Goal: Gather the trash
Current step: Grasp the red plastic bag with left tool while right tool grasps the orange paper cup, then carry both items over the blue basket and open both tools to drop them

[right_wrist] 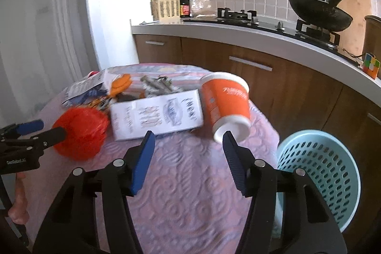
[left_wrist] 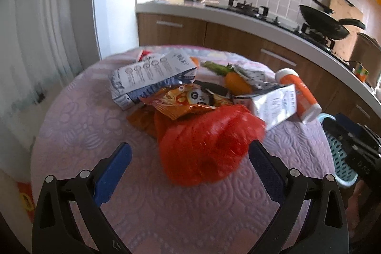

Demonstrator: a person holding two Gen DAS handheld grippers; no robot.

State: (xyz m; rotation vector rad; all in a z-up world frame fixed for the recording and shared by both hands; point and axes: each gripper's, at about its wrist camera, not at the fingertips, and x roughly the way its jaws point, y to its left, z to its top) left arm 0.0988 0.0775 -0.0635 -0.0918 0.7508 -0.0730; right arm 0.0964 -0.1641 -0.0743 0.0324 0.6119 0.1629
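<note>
Red plastic bag [left_wrist: 209, 146] sits low centre in my left wrist view, crumpled on the pink quilted table [left_wrist: 83, 125], and my left gripper [left_wrist: 190, 158] has its fingers spread wide either side of the bag's near edge without pressing on it, so I hold nothing there yet. Above it, running left to right, I read a flattened white carton [left_wrist: 152, 77], an orange snack wrapper [left_wrist: 188, 99], a second carton [left_wrist: 273, 106] and an orange cup [left_wrist: 300, 92] on its side toward the right. In my right wrist view the bag [right_wrist: 81, 132] is at the left with the left gripper's finger against it, the carton [right_wrist: 157, 116] lies centre, the tipped cup [right_wrist: 226, 106] is right of it, and the blue basket [right_wrist: 319, 173] stands at lower right, just beside the table edge. My right gripper [right_wrist: 188, 146] has its fingers apart with bare cloth between them, the right fingertip just short of the cup's base; it grips nothing. As far as I can see into the basket, nothing is in it, though much of its inside is hidden. I judge the collecting barely begun: every piece I can see is on the table, and all of it is left to carry over.
</note>
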